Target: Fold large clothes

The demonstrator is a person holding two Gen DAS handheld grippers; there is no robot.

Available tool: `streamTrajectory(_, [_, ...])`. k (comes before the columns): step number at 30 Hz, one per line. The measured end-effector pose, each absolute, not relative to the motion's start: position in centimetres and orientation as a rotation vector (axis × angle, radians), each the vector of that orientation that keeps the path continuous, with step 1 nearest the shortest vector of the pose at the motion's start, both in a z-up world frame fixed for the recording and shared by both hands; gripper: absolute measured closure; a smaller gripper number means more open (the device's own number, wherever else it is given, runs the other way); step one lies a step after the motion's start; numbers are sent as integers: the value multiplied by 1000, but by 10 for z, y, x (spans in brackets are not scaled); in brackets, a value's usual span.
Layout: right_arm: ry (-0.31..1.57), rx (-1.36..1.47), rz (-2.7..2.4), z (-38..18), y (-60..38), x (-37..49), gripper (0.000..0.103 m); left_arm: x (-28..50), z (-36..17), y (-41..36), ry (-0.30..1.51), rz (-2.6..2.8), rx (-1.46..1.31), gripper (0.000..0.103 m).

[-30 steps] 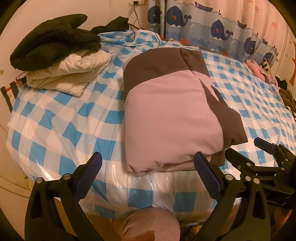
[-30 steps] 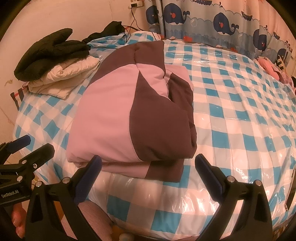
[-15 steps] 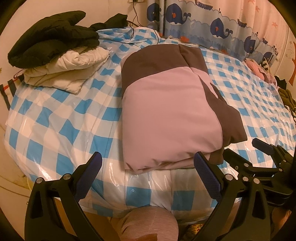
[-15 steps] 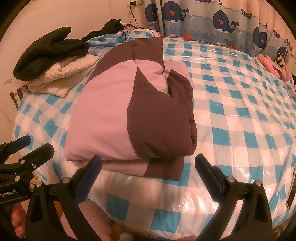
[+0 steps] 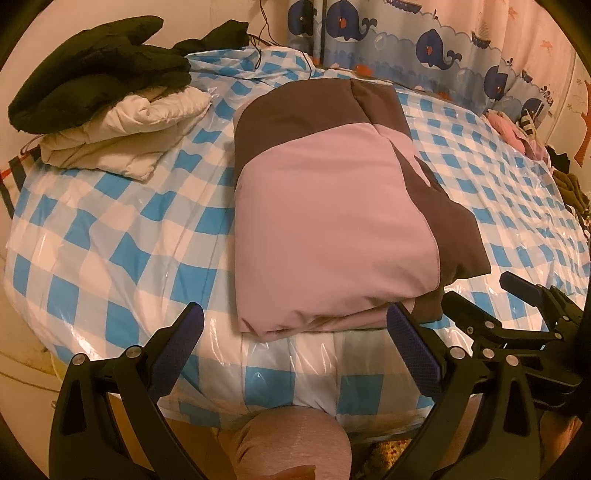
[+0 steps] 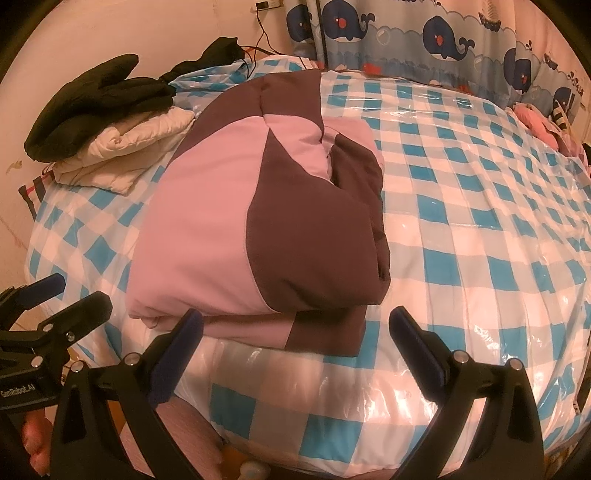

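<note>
Both tongs, left (image 5: 295,332) and right (image 6: 295,332), spread wide, empty, short of folded pink-brown coat (image 5: 332,221). Risk: slick plastic-covered bed (image 6: 480,258), bundle sliding, unfolding if nudged.

**Bedroom, warm lamp light**

Bed (image 5: 110,236) fills most of both views; cover is blue-and-white check under a glossy clear plastic sheet that throws glare near the front edge. Plain cream wall (image 6: 129,33) behind the head of the bed. Wall socket (image 6: 269,5) high up, dark cable (image 6: 264,35) hanging from it toward the bed. Curtain (image 6: 443,37) along the far side, blue band printed with whales, pale pink above. Light is yellowish throughout. Floor barely visible below the bed's front edge.
</note>
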State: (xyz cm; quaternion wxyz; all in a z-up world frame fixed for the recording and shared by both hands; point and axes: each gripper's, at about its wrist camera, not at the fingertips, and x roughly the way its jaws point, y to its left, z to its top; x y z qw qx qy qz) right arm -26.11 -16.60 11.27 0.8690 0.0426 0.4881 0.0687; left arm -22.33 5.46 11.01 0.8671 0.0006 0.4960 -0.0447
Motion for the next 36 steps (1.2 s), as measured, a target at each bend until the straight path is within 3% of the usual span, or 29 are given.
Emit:
streamTrajectory(28, [1027,98,149,107,-172,-263,7,-218,104,58,1073,-104,-24,8])
streamTrajectory(36, [1030,103,150,104,-173,-266,7,-227,119,56,947,-47,65,8])
